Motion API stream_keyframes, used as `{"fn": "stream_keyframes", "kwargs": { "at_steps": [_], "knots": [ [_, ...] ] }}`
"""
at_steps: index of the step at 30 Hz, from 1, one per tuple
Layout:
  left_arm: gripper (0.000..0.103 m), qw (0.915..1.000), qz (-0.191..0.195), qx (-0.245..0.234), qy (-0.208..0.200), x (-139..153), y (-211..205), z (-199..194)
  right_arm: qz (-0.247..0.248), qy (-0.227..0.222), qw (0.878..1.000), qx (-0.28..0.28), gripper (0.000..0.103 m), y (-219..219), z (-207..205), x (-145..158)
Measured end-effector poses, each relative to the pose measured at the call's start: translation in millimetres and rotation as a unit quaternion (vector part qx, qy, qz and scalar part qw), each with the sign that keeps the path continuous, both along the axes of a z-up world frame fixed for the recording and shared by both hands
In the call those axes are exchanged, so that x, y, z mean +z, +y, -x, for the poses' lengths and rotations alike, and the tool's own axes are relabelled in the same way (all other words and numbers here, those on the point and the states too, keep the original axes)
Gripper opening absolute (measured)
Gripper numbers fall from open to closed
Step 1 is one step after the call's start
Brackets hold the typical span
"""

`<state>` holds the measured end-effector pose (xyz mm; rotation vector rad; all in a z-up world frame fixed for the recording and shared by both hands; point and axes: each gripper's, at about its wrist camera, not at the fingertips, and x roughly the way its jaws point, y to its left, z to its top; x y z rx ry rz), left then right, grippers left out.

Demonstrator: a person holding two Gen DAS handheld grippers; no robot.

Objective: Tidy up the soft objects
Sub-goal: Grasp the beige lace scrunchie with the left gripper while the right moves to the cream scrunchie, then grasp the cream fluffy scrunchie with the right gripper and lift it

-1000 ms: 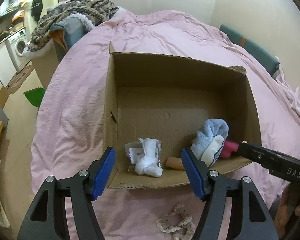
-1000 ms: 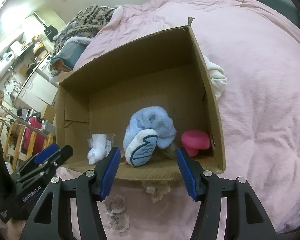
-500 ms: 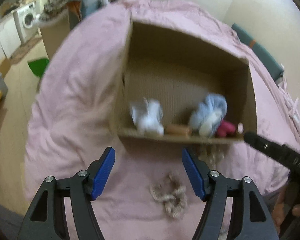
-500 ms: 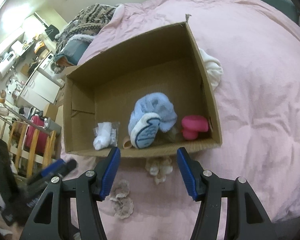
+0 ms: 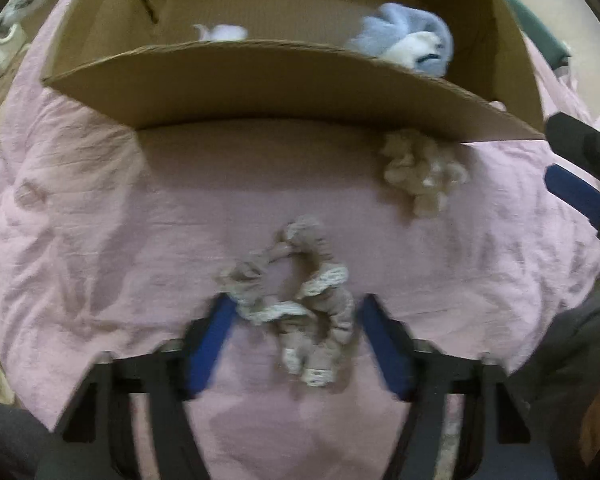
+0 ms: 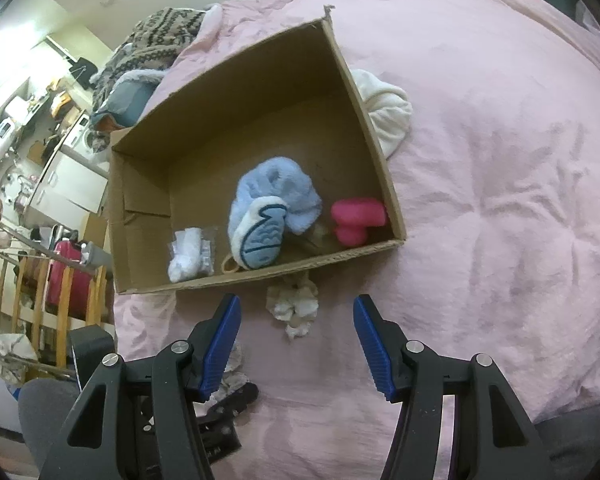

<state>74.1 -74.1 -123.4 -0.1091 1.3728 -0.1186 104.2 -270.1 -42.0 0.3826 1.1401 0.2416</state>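
Note:
A beige lace scrunchie (image 5: 296, 300) lies on the pink bedspread, between the open blue fingers of my left gripper (image 5: 296, 312), low over the bed. A second scrunchie (image 5: 422, 168) lies against the front wall of the cardboard box (image 5: 260, 84); it also shows in the right wrist view (image 6: 294, 306). My right gripper (image 6: 296, 312) is open and empty, just short of that scrunchie. The box (image 6: 356, 80) holds a blue fluffy slipper (image 6: 272, 208), a pink soft toy (image 6: 358, 220), a white bagged item (image 6: 188, 256) and a small tan piece (image 6: 230, 266).
A white cloth (image 6: 386, 114) lies on the bed behind the box's right wall. A patterned blanket (image 6: 156, 40) is heaped at the far end of the bed. Furniture, a pink suitcase (image 6: 64, 276) and wooden rails stand beyond the bed's left edge.
My left gripper has dropped and moved forward so that its open fingers now straddle the near scrunchie. My right gripper has pulled back from the box, which looks smaller now.

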Motion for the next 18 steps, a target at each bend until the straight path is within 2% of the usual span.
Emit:
{"fn": "stream_keyframes", "kwargs": {
  "at_steps": [1, 3, 7, 13, 18],
  "knots": [
    [0.038, 1.0000, -0.005, 0.005, 0.001, 0, 3, 0, 0.000, 0.005, 1.000, 0.000, 0.062, 1, -1, -3],
    [0.018, 0.9999, -0.001, 0.015, 0.002, 1, 9, -1, 0.005, 0.013, 1.000, 0.003, 0.062, 4, -3, -7],
    [0.014, 0.9996, 0.000, 0.029, 0.002, 6, 17, -1, 0.017, 0.028, 0.999, 0.020, 0.062, 17, -7, -18],
    [0.013, 0.9977, -0.015, 0.050, -0.043, 32, 23, 2, 0.040, 0.047, 0.997, 0.044, 0.062, 34, -13, -34],
    [0.013, 0.9950, -0.028, 0.071, -0.064, 47, 35, 6, 0.066, 0.064, 0.994, 0.062, 0.062, 46, -23, -50]
  ]
}}
